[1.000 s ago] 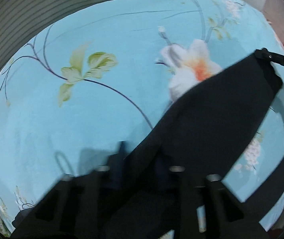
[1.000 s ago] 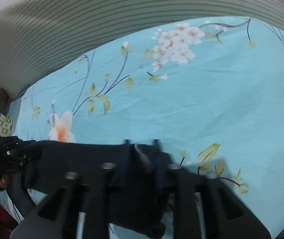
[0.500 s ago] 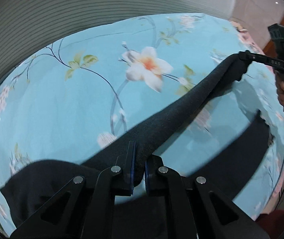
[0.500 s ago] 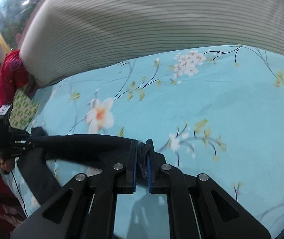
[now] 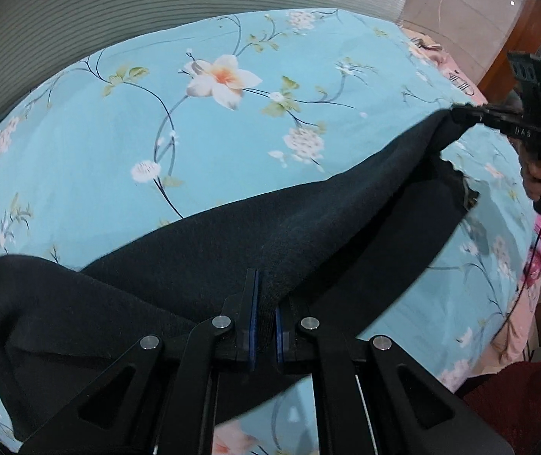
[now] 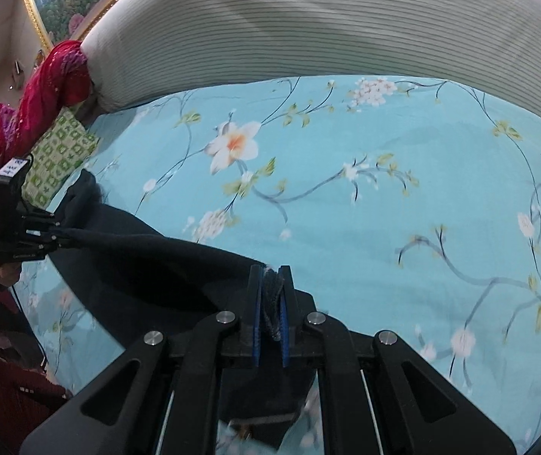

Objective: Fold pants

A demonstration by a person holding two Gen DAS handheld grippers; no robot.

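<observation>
Dark pants hang stretched between my two grippers above a light blue floral bedsheet. My left gripper is shut on one end of the pants' edge. My right gripper is shut on the other end, with bunched fabric between its blue pads. In the left wrist view the right gripper pinches the far corner at the upper right. In the right wrist view the left gripper holds the pants at the far left. Lower parts of the pants sag onto the sheet.
A grey striped pillow or bolster lies along the far side of the bed. A green patterned cushion and red cloth sit at the left. The bed's right edge with pink fabric shows in the left wrist view.
Both grippers have lifted and drawn back with the pants still held. More of the sheet shows beyond the cloth, and the pants hang broader between the grippers.
</observation>
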